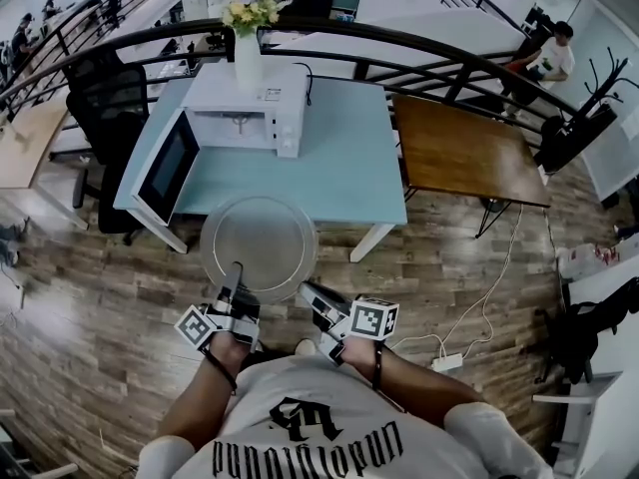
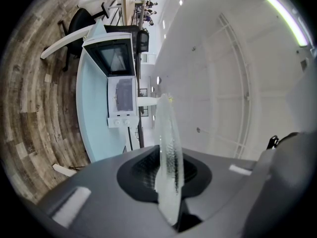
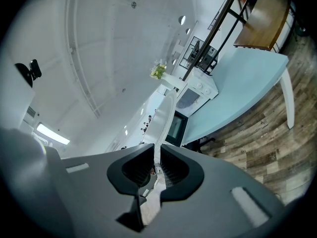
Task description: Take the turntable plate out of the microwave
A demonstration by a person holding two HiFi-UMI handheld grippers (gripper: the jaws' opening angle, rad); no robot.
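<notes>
Turntable plate (image 1: pixel 260 242) out of microwave (image 1: pixel 245 108), held flat well in front of it, about at near edge of table (image 1: pixel 329 168). My left gripper (image 1: pixel 235 272) clamped on plate's near rim. Right gripper (image 1: pixel 312 292) pinching rim just beside it. Two grips, I reckon, because glass is wide and slick: stops it tipping. Microwave door (image 1: pixel 168 163) swung wide, cavity looks bare. Extraction looks done; needs set-down spot next.
</notes>
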